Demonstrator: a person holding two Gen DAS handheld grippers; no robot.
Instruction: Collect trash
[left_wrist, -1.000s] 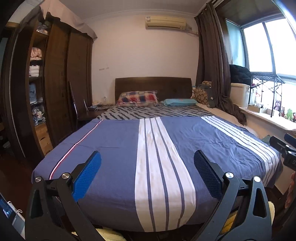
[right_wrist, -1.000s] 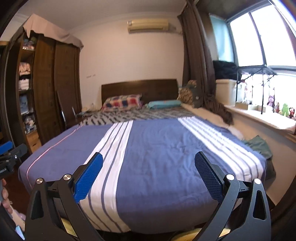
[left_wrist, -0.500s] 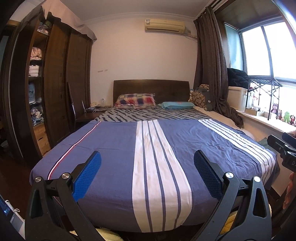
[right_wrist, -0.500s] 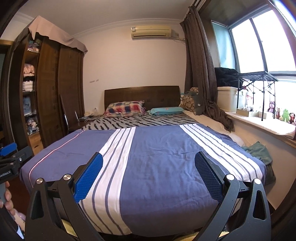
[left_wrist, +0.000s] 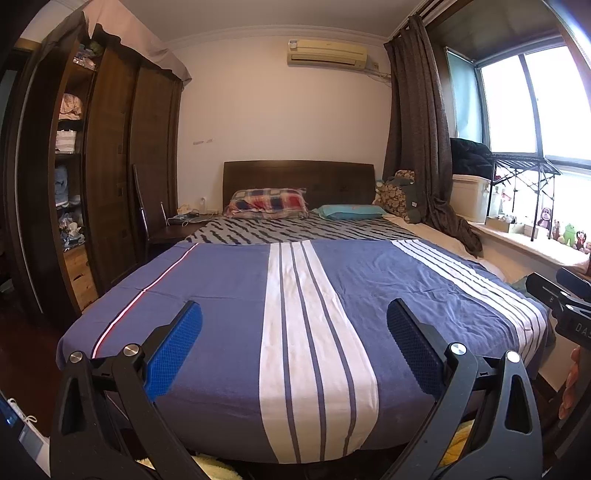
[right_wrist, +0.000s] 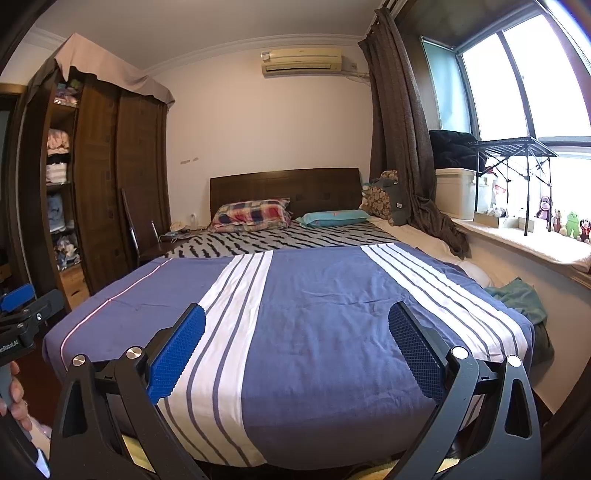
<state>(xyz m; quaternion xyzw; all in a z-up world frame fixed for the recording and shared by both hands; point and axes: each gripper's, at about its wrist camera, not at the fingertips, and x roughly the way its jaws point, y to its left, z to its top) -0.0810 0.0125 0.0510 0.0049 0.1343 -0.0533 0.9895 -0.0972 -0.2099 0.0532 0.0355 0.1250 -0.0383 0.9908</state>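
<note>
No trash shows in either view. My left gripper (left_wrist: 293, 349) is open at the foot of a bed (left_wrist: 229, 295), nothing between its blue pads. My right gripper (right_wrist: 295, 349) is open too and holds nothing; it hangs over the same bed (right_wrist: 325, 317), a little further right. The right gripper's body shows at the right edge of the left wrist view, and the left gripper's body at the left edge of the right wrist view, each with a hand under it.
The bed has a blue cover with white stripes, a plaid pillow (left_wrist: 267, 201) and a teal pillow (left_wrist: 351, 211) by the headboard. A dark wardrobe (left_wrist: 107, 177) stands left. A window ledge (right_wrist: 532, 243) with toys runs right. A green cloth (right_wrist: 521, 295) lies beside the bed.
Both grippers have tilted slightly upward, so the bed sits lower in each view. Both stay open.
</note>
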